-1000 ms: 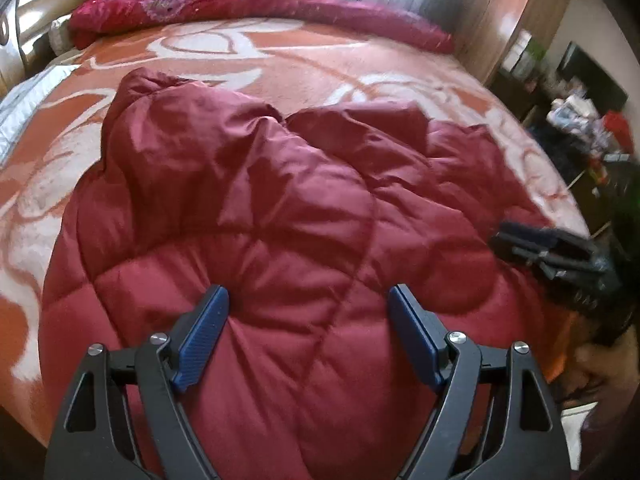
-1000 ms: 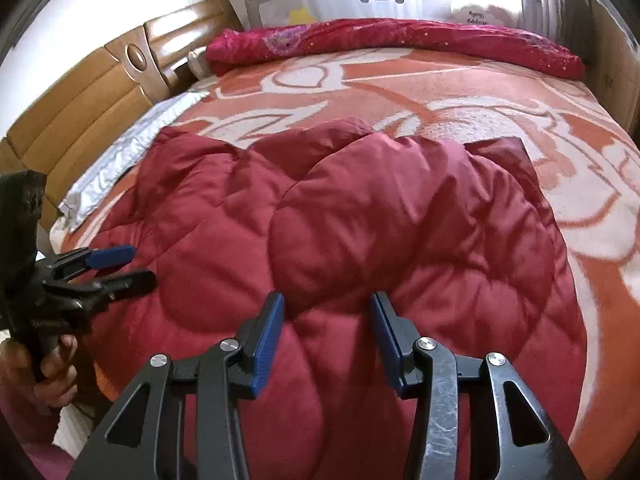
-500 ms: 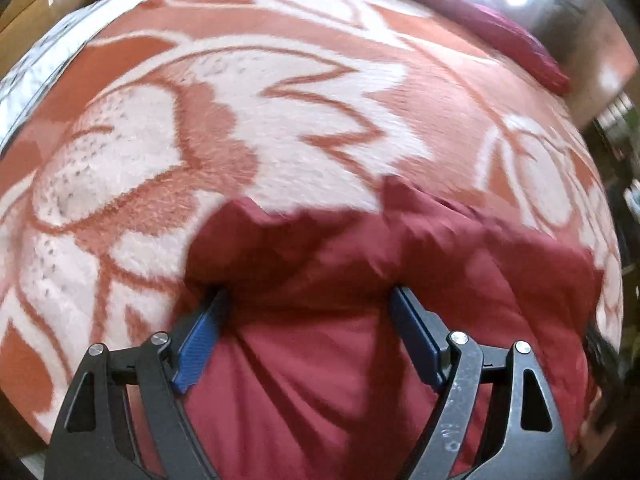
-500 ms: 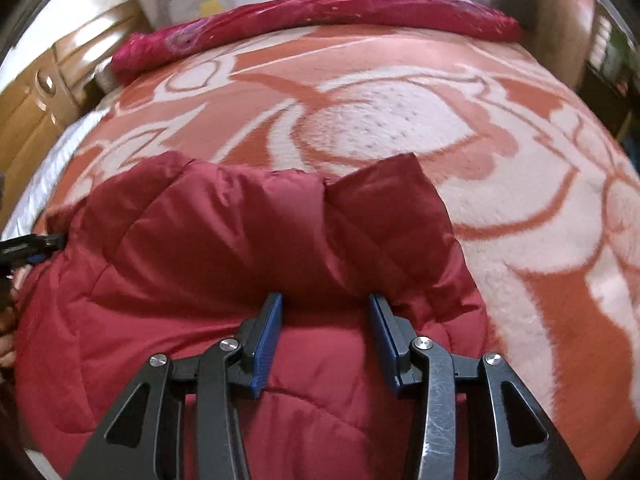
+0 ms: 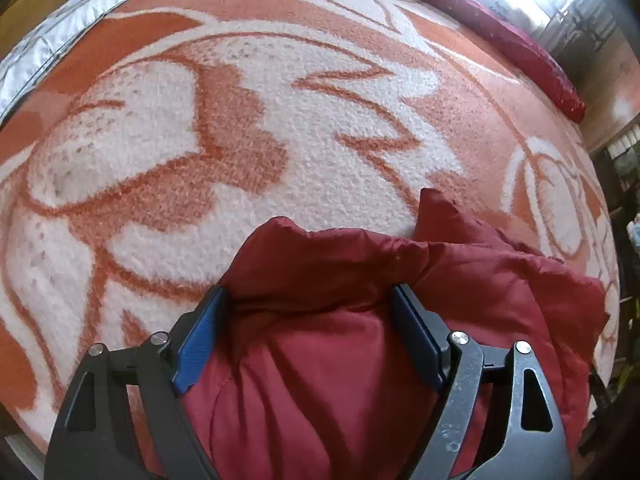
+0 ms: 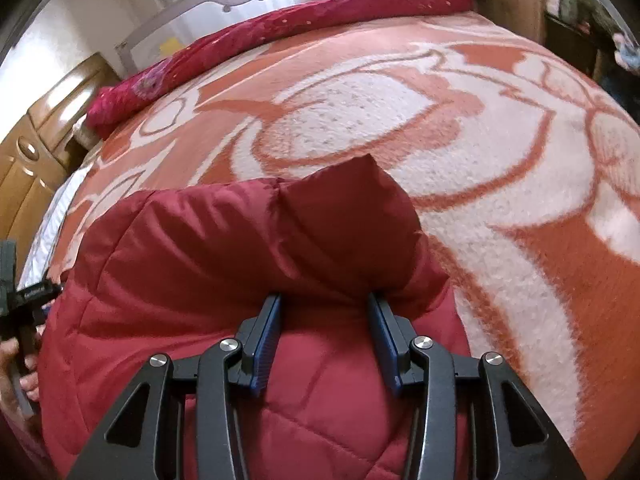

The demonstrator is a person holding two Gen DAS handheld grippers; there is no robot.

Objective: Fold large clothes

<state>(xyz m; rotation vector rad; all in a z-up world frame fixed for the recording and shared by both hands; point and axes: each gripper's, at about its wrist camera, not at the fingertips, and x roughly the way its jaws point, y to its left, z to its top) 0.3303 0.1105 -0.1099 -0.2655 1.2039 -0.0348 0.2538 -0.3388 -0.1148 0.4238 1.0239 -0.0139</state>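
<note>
The left gripper (image 5: pixel 308 300), low in the frame, has its blue pads spread wide with a thick bunch of the dark red padded coat (image 5: pixel 360 360) gathered between them and pressing against both. The right gripper (image 6: pixel 324 308), jaws closer together, pinches another fold of the coat (image 6: pixel 224 248), whose corner stands up just beyond the pads. The coat lies on an orange and white blanket (image 5: pixel 248 80) covering the bed, with bare blanket filling the upper and right parts of both frames. A crimson rolled quilt (image 6: pixel 280 36) lines the far edge, a wooden headboard (image 6: pixel 36 148) sits at upper left, and the person's hand (image 6: pixel 16 368) shows at lower left.
</note>
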